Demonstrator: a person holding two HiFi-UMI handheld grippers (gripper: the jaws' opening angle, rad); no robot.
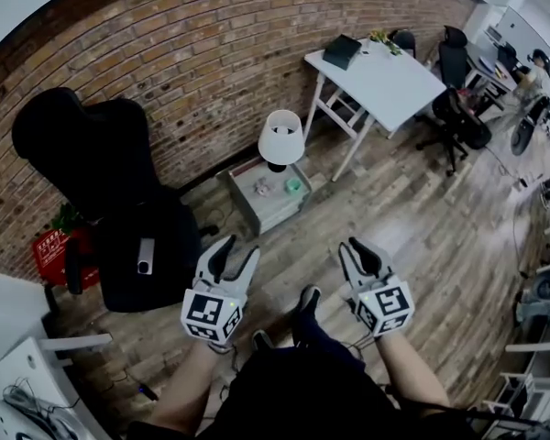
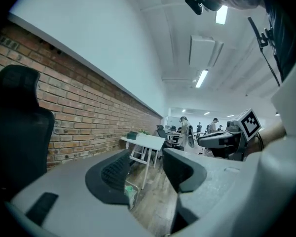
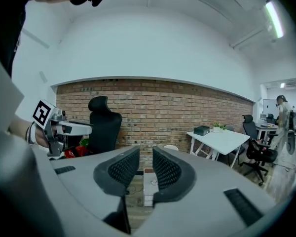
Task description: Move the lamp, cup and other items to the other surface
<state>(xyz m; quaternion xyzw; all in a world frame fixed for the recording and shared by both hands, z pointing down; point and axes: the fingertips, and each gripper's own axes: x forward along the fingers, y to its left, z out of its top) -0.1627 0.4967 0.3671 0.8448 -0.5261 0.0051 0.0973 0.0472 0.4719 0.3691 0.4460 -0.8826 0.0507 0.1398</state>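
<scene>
Lamp awaiting its move: the white-shaded lamp (image 1: 280,140) is standing on a low grey table (image 1: 257,211), well ahead of both grippers and untouched by either. A green cup (image 1: 294,185) is sitting on the same tabletop near the lamp's base, on the right gripper's side. A small pale item (image 1: 262,188) is lying on the left gripper's side, and we cannot tell what it is.

We are holding the left gripper (image 1: 238,251) and the right gripper (image 1: 356,248) side by side over the wooden floor (image 1: 412,236), close to our body. Both are pointing toward the table, which is lying ahead between their two lines and closer to the left one's.

The left gripper's jaws are standing apart with nothing between them, and in the left gripper view the cup is showing far off through the gap. The right gripper's jaws are sitting nearly together with only a narrow slit between them, and they are pinching nothing. Through that slit the table is showing in the distance.

Out to the left of the left gripper, a black office chair (image 1: 137,218) is standing against the brick wall (image 1: 192,53), with a red crate (image 1: 48,253) beside it. Farther ahead and to the right of the right gripper, beyond the low table, a white desk (image 1: 390,85) is carrying a dark box (image 1: 342,50).
</scene>
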